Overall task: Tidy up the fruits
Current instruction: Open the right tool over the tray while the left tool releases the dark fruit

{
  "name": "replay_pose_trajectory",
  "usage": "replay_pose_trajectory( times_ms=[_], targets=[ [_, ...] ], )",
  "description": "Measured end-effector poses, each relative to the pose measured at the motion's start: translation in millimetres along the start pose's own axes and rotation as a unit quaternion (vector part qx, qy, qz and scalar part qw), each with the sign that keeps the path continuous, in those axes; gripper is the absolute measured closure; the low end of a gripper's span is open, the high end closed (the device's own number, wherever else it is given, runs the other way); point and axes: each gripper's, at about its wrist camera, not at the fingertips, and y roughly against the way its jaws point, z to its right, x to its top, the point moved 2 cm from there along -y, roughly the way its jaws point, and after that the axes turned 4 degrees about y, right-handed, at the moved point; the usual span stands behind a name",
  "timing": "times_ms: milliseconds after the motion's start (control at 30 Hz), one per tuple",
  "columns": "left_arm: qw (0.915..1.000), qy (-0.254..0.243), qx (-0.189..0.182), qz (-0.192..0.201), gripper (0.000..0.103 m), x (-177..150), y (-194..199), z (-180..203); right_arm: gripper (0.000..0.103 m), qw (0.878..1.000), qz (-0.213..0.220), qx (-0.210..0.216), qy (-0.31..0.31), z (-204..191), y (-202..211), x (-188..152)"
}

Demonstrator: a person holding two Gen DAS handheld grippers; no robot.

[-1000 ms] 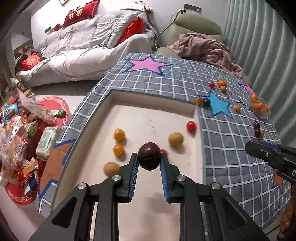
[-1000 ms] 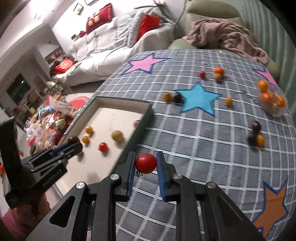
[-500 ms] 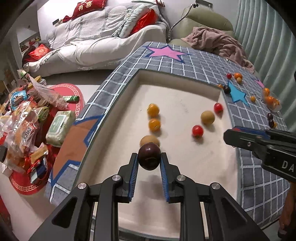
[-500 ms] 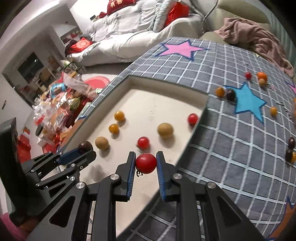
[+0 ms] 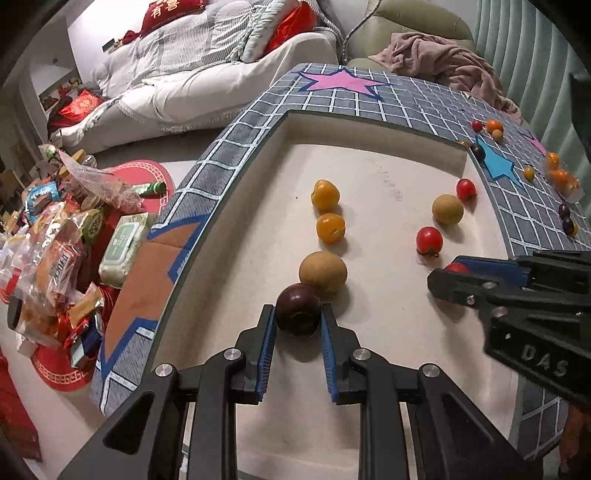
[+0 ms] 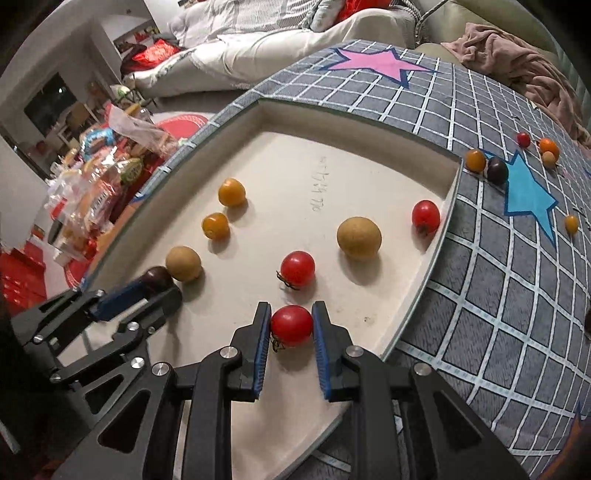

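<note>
Left tongs (image 5: pixel 298 320) were clamped on a dark plum (image 5: pixel 297 309), low over the white tray (image 5: pixel 369 177), touching a tan fruit (image 5: pixel 323 272). Right tongs (image 6: pixel 291 325) gripped a red tomato (image 6: pixel 291 325) w/ another tomato (image 6: pixel 297 268) just ahead. More fruit lay on the checked surface (image 6: pixel 517 280) beyond the tray.

"DAS" on right tongs (image 5: pixel 448 275), "有喜" on red cushion (image 5: pixel 168 9)

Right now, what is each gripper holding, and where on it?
Left gripper: dark purple fruit, pinched at its sides. Right gripper: red tomato, also by its sides.
</note>
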Motion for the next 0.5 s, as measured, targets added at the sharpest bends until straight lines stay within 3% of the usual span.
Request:
replay_pose_trajectory(
  times_ms=[133,200,233,267,400,467,500],
  targets=[
    [1.0,-0.001,0.001,0.007,0.078,-0.2,-0.5,0.0,0.076,0.999,-0.001,-0.021,0.028,-10.1,-2.4,1.1],
    [1.0,-0.001,0.001,0.009,0.077,-0.5,-0.8,-0.2,0.069,0.999,-0.002,-0.016,0.031,-11.5,-2.2,1.4],
    [0.9999,-0.002,0.001,0.011,0.077,-0.6,-0.7,0.0,0.057,0.999,-0.002,-0.015,0.031,-12.2,-2.2,1.4],
    [0.9999,-0.003,0.008,0.013,0.072,-0.9,-0.3,-0.5,0.052,0.999,-0.002,-0.019,0.031,-12.3,-1.8,1.0],
    [0.9991,0.02,0.033,0.019,0.028,-1.4,0.2,-14.8,0.051,0.999,0.004,-0.019,0.028,-7.6,2.8,1.1],
    [0.9991,0.034,0.022,0.015,0.027,-1.8,-0.1,-21.4,0.039,1.0,0.008,-0.016,0.021,-5.0,5.4,1.7],
    [0.9991,0.035,0.016,0.015,0.027,-1.9,1.1,-22.6,0.038,1.0,0.011,-0.011,0.02,-4.9,7.2,1.9]
  ],
)
